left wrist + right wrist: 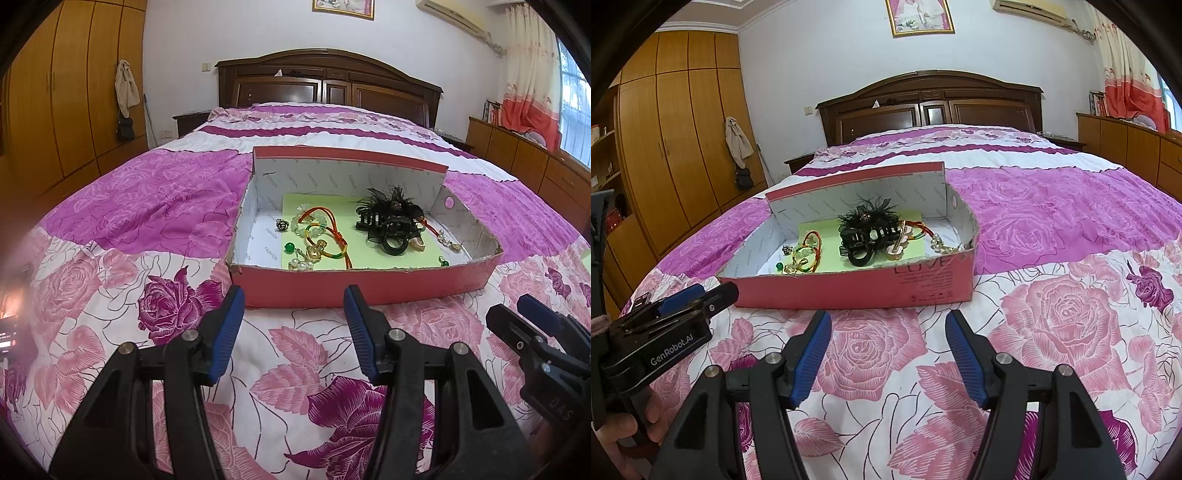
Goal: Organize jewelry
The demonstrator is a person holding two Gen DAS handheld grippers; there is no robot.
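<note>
A red cardboard box (332, 286) (849, 291) sits on the bed and holds jewelry on a green sheet. Inside are a black feathered hair clip (391, 221) (868, 232), a beaded bracelet with a red and green cord (314, 229) (809, 251), a green bead earring (289, 247), a small dark ring (282, 225) and pearl pieces (448, 243) (938, 242). My left gripper (293, 295) is open and empty just in front of the box. My right gripper (888, 319) is open and empty, also in front of the box; it shows in the left wrist view (517, 310).
The bed has a pink and purple floral quilt (147, 206) and a dark wooden headboard (325, 81). Wooden wardrobes (676, 129) stand at the left, low cabinets (1126, 140) and a curtain at the right.
</note>
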